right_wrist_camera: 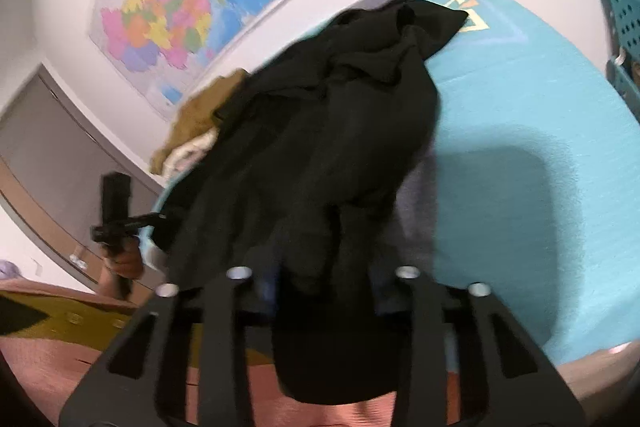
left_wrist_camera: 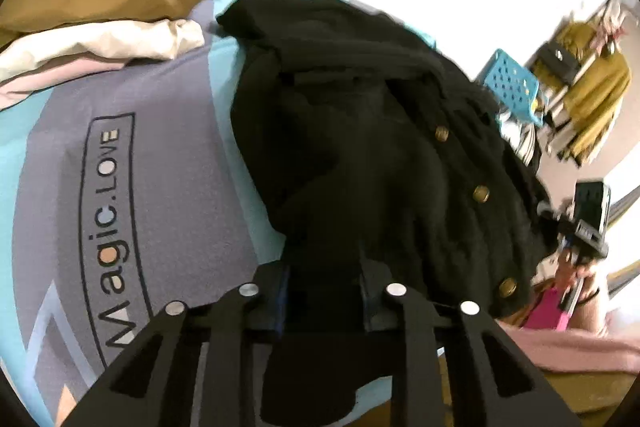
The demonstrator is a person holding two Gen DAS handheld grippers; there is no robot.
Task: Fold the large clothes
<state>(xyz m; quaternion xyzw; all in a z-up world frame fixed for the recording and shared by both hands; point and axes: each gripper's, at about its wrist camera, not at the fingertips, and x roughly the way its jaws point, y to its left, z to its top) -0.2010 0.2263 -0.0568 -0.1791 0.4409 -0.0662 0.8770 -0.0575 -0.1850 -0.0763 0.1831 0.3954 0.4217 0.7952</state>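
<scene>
Tongs (left_wrist_camera: 324, 291) grip black coat (left_wrist_camera: 380, 147) beside "Magic.LOVE" (left_wrist_camera: 108, 227).

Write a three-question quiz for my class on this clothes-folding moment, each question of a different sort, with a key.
1. True or false: the black garment lies on a red bedsheet.
2. Multiple choice: what is fastened along the garment's edge in the left wrist view? A) a zipper B) brass-coloured buttons C) a ribbon
3. Short answer: what does each gripper have between its fingers?

Key
1. False: the bedsheet is turquoise.
2. B
3. Black fabric from that garment: it fills the gap in both the left gripper and the right gripper.
</scene>
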